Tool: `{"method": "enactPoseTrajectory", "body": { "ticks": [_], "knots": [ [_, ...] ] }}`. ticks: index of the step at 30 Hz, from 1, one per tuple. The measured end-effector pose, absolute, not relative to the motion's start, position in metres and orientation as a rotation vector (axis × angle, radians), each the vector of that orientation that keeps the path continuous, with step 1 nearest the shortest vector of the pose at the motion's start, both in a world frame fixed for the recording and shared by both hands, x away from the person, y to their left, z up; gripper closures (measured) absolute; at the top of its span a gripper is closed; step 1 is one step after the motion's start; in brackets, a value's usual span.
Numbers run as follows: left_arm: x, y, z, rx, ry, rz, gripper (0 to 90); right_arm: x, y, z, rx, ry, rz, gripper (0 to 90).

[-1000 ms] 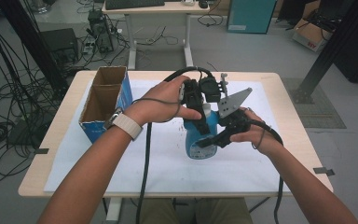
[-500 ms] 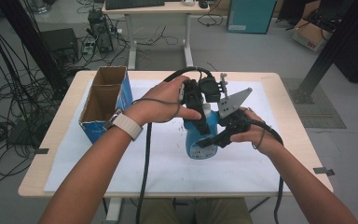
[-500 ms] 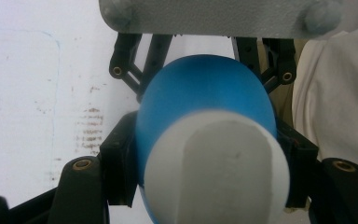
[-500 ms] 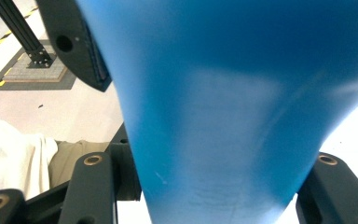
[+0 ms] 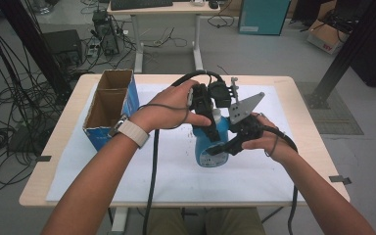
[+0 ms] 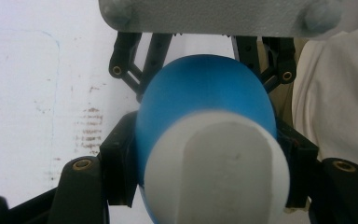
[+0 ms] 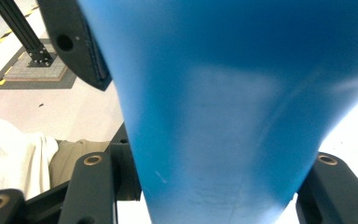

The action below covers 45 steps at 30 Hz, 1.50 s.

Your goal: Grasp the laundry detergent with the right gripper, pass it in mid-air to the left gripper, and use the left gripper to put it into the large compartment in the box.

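Observation:
A blue bottle (image 5: 206,148) with a white cap (image 6: 214,163) stands upright on the white sheet (image 5: 254,171) in the middle of the table. My left gripper (image 5: 210,128) reaches down from above and is shut on the bottle's upper part; in the left gripper view its jaws hug the blue body (image 6: 205,93) on both sides. My right gripper (image 5: 218,149) comes in from the right and is shut on the bottle's lower body (image 7: 223,116), which sits between its jaws. The right gripper's grey plate (image 6: 214,16) lies beyond the bottle.
An open cardboard box with blue sides (image 5: 110,105) stands at the table's left. The sheet has faint brown smudges (image 6: 88,126). Cables trail from both grippers over the front edge. Beyond the table are a desk, a black frame post and floor cables.

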<state>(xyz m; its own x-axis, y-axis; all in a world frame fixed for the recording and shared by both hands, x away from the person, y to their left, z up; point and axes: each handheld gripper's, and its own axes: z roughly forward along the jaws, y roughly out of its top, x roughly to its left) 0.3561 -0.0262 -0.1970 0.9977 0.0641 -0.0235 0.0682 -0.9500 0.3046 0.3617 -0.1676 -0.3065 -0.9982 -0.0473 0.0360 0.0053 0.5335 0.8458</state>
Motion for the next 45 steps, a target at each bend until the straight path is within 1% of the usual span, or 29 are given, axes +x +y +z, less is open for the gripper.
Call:
{"method": "enactPoseTrajectory", "body": {
  "ticks": [45],
  "knots": [
    [0.3558, -0.0251, -0.1990, 2.822, 0.106, -0.025, 37.6, 0.3617, -0.1671, -0.3072, 0.040, -2.706, -1.477, 43.6]
  ]
}}
